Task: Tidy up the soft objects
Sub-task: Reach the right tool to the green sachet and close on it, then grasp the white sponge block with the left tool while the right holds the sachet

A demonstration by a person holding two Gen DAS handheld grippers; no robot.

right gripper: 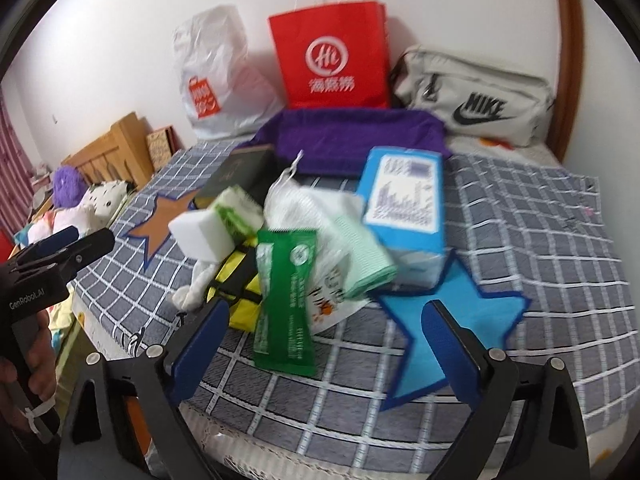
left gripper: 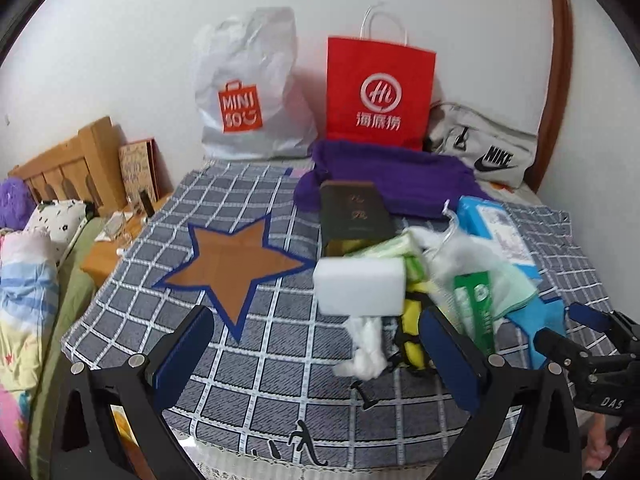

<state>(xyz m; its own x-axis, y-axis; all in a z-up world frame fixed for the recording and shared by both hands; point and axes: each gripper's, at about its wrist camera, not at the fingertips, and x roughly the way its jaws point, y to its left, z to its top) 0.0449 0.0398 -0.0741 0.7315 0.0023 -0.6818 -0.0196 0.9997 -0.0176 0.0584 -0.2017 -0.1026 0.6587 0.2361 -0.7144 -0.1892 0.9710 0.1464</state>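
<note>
A heap of soft goods lies on the checked bed cover (left gripper: 248,360). It holds a white sponge block (left gripper: 360,286) (right gripper: 204,236), a green wipes packet (left gripper: 474,308) (right gripper: 286,304), a blue tissue box (left gripper: 496,232) (right gripper: 404,204), a light green cloth (right gripper: 360,260), a yellow strapped item (left gripper: 412,320) and a purple cloth (left gripper: 392,176) behind. My left gripper (left gripper: 316,356) hovers open in front of the sponge, with a white rag end (left gripper: 362,348) below its gap. My right gripper (right gripper: 326,348) is open just short of the green packet, touching nothing.
A white Miniso bag (left gripper: 248,88), a red paper bag (left gripper: 380,88) and a grey Nike pouch (left gripper: 488,148) stand against the back wall. A dark box (left gripper: 352,216) sits in the heap. A wooden headboard (left gripper: 68,164) and pillows are at the left.
</note>
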